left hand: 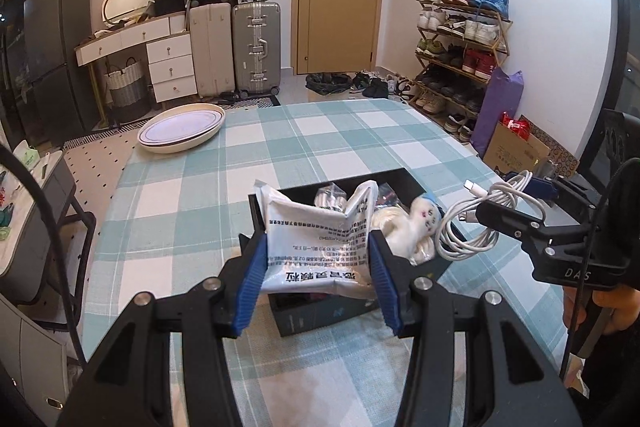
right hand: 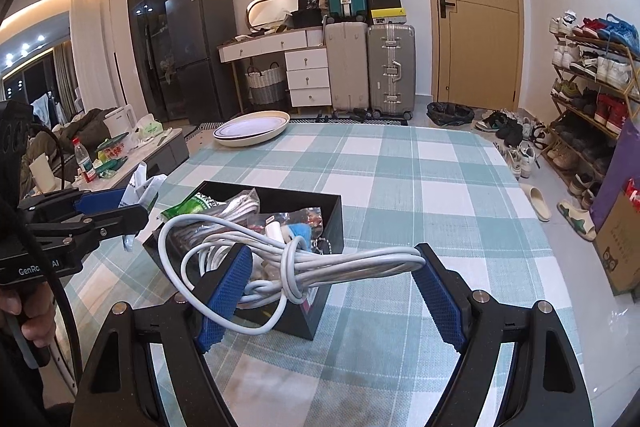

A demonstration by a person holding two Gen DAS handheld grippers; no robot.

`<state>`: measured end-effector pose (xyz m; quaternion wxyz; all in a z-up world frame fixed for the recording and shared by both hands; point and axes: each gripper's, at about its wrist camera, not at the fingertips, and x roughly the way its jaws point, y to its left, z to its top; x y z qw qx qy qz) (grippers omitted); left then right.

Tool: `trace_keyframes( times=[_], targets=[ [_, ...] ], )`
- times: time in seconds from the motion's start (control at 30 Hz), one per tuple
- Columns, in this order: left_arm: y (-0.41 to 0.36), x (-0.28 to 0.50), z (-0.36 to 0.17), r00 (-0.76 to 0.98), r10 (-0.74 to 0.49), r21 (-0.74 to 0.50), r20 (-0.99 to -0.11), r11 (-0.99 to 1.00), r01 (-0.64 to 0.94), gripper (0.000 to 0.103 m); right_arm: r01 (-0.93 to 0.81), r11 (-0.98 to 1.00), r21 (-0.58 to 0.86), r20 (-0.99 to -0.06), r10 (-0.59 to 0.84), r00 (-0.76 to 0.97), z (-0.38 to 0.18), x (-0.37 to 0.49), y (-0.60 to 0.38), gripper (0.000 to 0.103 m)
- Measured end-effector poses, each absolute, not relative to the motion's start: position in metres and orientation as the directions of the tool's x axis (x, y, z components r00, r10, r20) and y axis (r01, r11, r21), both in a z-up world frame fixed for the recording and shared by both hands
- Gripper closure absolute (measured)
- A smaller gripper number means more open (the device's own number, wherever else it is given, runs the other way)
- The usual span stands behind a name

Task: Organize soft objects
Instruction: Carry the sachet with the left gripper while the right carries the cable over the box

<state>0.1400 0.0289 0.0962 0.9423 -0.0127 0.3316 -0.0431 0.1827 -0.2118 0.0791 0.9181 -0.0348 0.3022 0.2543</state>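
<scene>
A black box point(left hand: 432, 267) point(right hand: 326, 223) stands on the checked tablecloth and holds several soft items: a white doll point(left hand: 416, 227), packets and cords. My left gripper point(left hand: 316, 263) is shut on a white printed packet point(left hand: 316, 239) and holds it above the box's near left side; it also shows at the left of the right wrist view point(right hand: 112, 211). My right gripper point(right hand: 332, 279) holds a bundled white cable point(right hand: 304, 263) stretched between its wide-set fingers, just in front of the box. In the left wrist view it point(left hand: 516, 203) shows at the right with the cable point(left hand: 472, 223).
A stack of cream plates point(left hand: 182, 131) point(right hand: 252, 129) sits at the table's far left corner. Suitcases, a dresser, a door and a shoe rack point(left hand: 460, 55) line the room behind. A cardboard box point(right hand: 620, 247) stands on the floor at right.
</scene>
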Motion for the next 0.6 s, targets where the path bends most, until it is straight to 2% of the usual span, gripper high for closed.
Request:
trace_keyframes(
  times=[0.6],
  targets=[
    [0.046,0.177,0.081,0.753,-0.077,-0.050,-0.654,0.997,0.059,0.054,-0.461,0.886,0.039,-0.612,0.386,0.690,0.074,0.222,-0.183,0.020]
  ],
)
